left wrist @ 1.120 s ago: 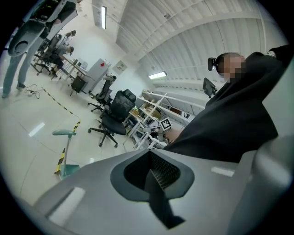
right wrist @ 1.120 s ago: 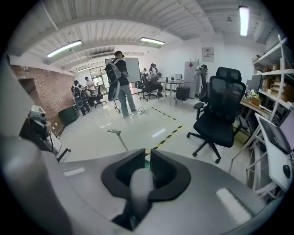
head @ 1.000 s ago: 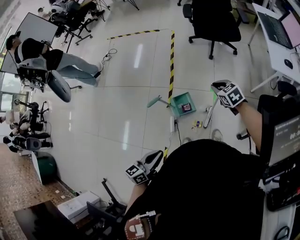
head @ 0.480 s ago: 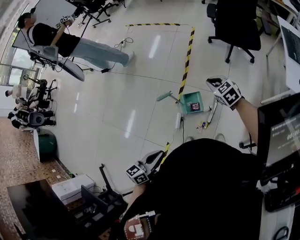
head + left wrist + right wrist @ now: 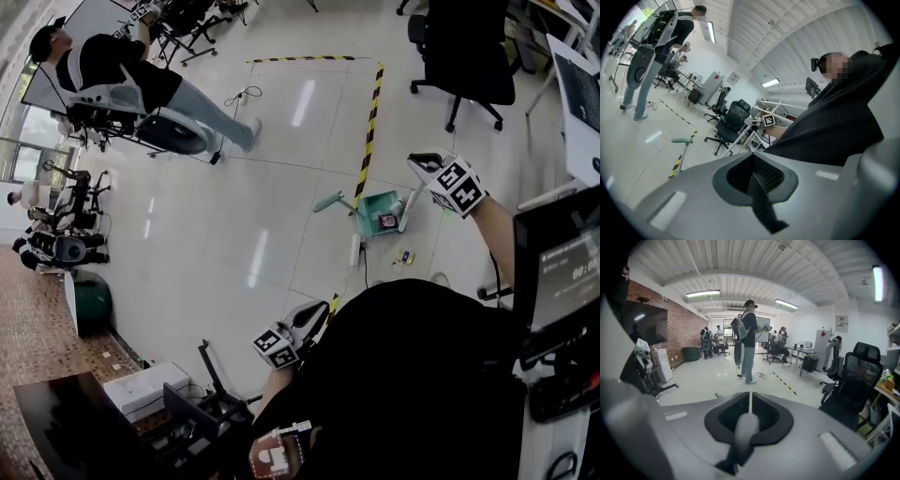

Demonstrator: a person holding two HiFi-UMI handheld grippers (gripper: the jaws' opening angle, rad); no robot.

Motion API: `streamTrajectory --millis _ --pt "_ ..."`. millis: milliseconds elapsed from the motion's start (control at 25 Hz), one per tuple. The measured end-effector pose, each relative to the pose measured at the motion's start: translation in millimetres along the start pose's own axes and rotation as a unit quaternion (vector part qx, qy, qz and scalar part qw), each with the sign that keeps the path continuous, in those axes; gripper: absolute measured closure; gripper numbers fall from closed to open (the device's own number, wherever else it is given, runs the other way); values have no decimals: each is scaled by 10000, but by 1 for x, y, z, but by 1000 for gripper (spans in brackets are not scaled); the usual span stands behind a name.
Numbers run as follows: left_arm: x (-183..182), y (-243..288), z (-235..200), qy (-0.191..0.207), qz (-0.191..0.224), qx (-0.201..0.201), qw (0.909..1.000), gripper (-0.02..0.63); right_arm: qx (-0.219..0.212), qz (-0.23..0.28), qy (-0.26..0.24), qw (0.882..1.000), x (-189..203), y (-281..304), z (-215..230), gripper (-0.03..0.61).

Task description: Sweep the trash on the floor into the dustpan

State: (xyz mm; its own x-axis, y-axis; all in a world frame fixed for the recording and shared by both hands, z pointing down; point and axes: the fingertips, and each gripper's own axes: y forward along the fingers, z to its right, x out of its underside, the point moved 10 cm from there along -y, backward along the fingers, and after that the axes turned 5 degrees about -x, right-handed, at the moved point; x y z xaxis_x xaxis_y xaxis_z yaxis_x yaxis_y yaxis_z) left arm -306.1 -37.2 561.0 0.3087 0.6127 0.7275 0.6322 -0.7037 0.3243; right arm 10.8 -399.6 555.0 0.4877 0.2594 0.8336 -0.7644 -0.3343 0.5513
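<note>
**Broom at the pan's edge, scraps not yet swept in**

Head view: the right claw (image 5: 422,166) is clamped on the stick of a pale broom (image 5: 407,208), which slants down to the right edge of the teal dustpan (image 5: 373,204). The pan sits on the glossy floor (image 5: 234,234) just beside the striped hazard tape (image 5: 367,131) and holds a reddish item (image 5: 386,222). A few small scraps (image 5: 405,256) lie on the floor near the pan's front, outside it. The left claw (image 5: 311,317) hangs by the person's hip, well apart from the work.

Left gripper view: the left claw (image 5: 752,171) has its jaws together with nothing between them. The dustpan's upright handle (image 5: 681,140) shows far off.

Right gripper view: the right claw (image 5: 750,406) is closed on the broom's rounded grey handle (image 5: 743,430).

The step in hand looks like sweeping mid-stroke. The next move probably calls for drawing the broom back behind the scraps and pushing them towards the pan's mouth.

Compared with half a second ago, the broom has swung from beside the scraps up against the pan; the left claw has hardly moved.
</note>
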Motion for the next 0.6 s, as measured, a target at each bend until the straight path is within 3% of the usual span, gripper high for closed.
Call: streamTrajectory --millis 200,360,600 --pt "-2 -4 -11 6 13 128 9999 614 141 -229 156 9995 13 -13 -5 563" --pt "-3 -10 -12 28 -19 181 9998 614 115 -392 5 9992 15 -6 -15 566" --pt "11 -36 -2 -65 -31 -124 9999 614 -368 -514 -329 9975 10 30 -43 566"
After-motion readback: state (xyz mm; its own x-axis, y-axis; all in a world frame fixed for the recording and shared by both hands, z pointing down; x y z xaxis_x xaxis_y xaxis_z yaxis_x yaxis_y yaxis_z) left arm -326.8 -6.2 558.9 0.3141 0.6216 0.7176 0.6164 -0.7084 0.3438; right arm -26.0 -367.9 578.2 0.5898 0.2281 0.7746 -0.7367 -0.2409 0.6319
